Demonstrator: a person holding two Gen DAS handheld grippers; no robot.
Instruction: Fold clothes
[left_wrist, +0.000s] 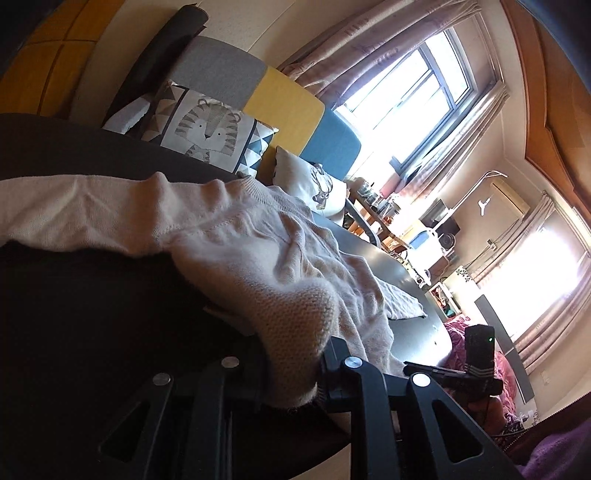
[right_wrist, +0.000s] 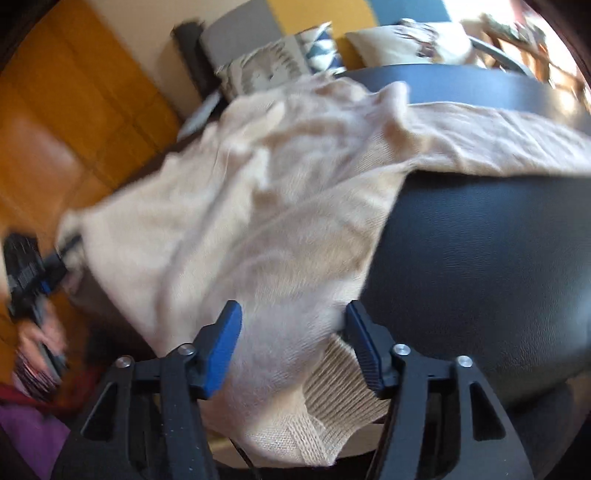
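Observation:
A beige knit sweater (left_wrist: 236, 251) lies rumpled across a dark, leather-textured table (right_wrist: 480, 258), with one sleeve stretched along the far side. My left gripper (left_wrist: 291, 373) is shut on a thick fold of the sweater's edge, lifted a little off the table. In the right wrist view this left gripper (right_wrist: 70, 240) shows at the far left, pinching a corner of the sweater (right_wrist: 258, 206). My right gripper (right_wrist: 293, 332) stands open at the near table edge. The ribbed hem (right_wrist: 332, 398) hangs between its blue pads (right_wrist: 221, 350), which do not press on it.
Behind the table a sofa with grey, yellow and blue back panels (left_wrist: 284, 103) holds a tiger cushion (left_wrist: 207, 129) and a deer cushion (left_wrist: 317, 184). Bright windows (left_wrist: 424, 92) and cluttered shelves fill the right. Wooden floor (right_wrist: 74, 110) lies left of the table.

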